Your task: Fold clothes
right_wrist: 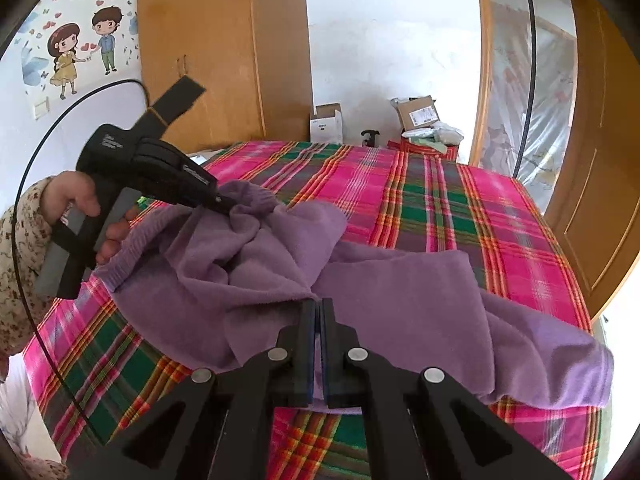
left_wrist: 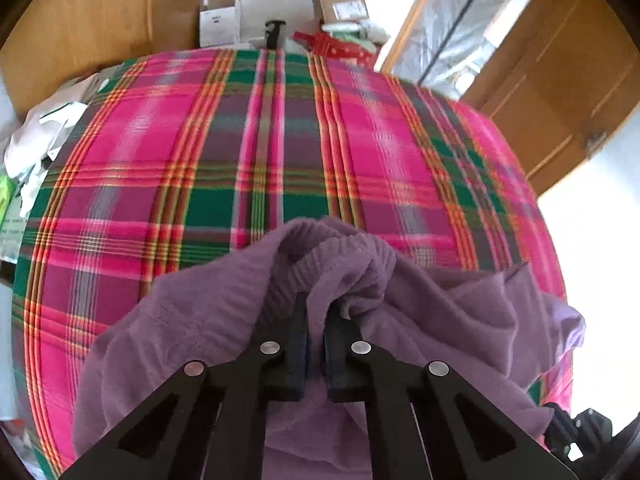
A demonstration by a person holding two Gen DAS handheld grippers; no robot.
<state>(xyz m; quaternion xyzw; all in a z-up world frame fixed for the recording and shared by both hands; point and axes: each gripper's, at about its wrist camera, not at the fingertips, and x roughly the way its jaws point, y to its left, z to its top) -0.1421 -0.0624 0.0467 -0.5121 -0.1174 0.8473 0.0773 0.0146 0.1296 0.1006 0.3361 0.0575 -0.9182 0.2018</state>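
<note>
My right gripper (right_wrist: pixel 319 308) is pinched tight on the purple sweater (right_wrist: pixel 400 300), which lies rumpled on the plaid bed (right_wrist: pixel 500 216). My left gripper (left_wrist: pixel 316 312) clamps its ribbed band. It looks soft, light and floppy; I'd grip hems and seams.

1. A bed (right_wrist: pixel 500 216) under a pink, green and orange plaid cover fills the middle of the room.
2. A tall wooden wardrobe (right_wrist: pixel 208 52) stands against the white wall (right_wrist: pixel 380 40).
3. Open cardboard boxes (right_wrist: pixel 328 122) sit beyond the bed's far edge.
4. A cartoon couple sticker (right_wrist: pixel 86 44) decorates the left wall.
5. A wooden door (right_wrist: pixel 600 160) stands at right, in bright daylight.
</note>
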